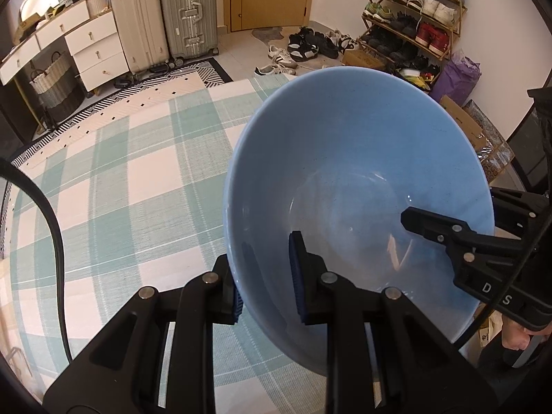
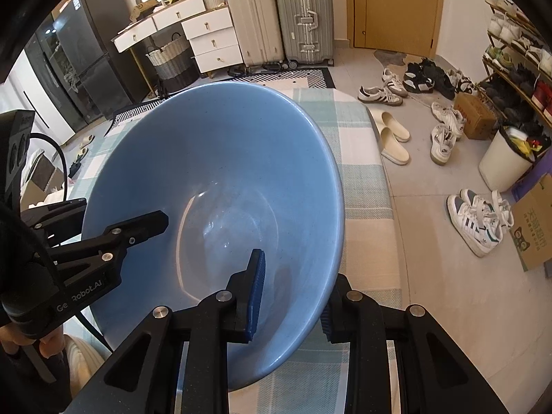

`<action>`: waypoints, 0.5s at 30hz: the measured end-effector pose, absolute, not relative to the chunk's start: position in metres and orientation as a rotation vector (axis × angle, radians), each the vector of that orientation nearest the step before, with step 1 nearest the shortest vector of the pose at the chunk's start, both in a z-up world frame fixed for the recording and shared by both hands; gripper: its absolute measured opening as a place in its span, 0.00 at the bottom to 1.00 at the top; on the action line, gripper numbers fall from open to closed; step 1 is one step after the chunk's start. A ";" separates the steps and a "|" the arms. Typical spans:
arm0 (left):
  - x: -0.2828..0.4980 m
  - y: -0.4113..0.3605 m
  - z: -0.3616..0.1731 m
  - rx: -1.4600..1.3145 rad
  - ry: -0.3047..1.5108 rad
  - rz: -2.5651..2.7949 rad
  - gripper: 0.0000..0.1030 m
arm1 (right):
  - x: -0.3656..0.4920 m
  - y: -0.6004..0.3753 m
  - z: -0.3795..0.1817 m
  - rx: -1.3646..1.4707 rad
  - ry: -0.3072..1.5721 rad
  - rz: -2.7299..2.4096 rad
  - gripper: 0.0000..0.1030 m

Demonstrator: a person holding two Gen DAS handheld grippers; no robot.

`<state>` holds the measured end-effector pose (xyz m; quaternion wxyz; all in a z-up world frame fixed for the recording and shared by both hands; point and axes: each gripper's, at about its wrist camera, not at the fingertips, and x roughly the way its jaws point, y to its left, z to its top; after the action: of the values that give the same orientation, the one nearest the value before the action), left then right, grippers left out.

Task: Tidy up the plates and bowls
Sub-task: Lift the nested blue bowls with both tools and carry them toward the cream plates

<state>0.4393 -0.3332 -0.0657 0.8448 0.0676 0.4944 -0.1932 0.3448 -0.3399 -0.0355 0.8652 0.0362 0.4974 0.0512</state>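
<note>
A person's left tongs (image 1: pixel 267 277) are clenched on the near-left rim of a large blue bowl (image 1: pixel 358 158), one blue-padded finger pressed against the outside wall and the other inside the basin. The bowl is held tilted, clear above a table spread with a green-and-white checked cloth (image 1: pixel 114 186), which stretches away to the left of and beyond these tongs. Across the bowl, the right tongs (image 2: pixel 291 288) grip the opposite rim the same way, one finger inside and one outside, so the bowl hangs between the two tools with each holding a side. From the right tongs' camera, the left tool reaches in over the rim at the bowl's left edge. Beyond the bowl, at the far wall, stand two suitcases (image 2: pixel 279 17) and a white chest of drawers (image 2: pixel 207 39). To the right of the right tongs, shoes (image 2: pixel 479 220) lie scattered over the tiled floor beside a shoe rack (image 2: pixel 517 51).
</note>
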 end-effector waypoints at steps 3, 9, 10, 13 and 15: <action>0.431 -0.325 -0.053 0.136 1.023 -0.401 0.18 | 0.339 -0.331 -0.027 0.065 1.028 0.114 0.27; 0.410 -0.310 -0.024 0.134 0.975 -0.386 0.18 | 0.329 -0.315 -0.010 0.058 1.011 0.136 0.27; 0.406 -0.307 -0.019 0.136 0.966 -0.381 0.18 | 0.327 -0.312 -0.008 0.055 1.010 0.142 0.27; 0.393 -0.301 -0.008 0.139 0.952 -0.376 0.18 | 0.321 -0.306 -0.001 0.054 1.002 0.155 0.27; 0.383 -0.297 0.001 0.133 0.941 -0.374 0.18 | 0.316 -0.301 0.004 0.051 0.993 0.157 0.27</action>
<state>0.3835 -0.2965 0.0007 0.8725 0.0638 0.4502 -0.1788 0.3161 -0.3012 0.0038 0.8759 0.0243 0.4759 0.0753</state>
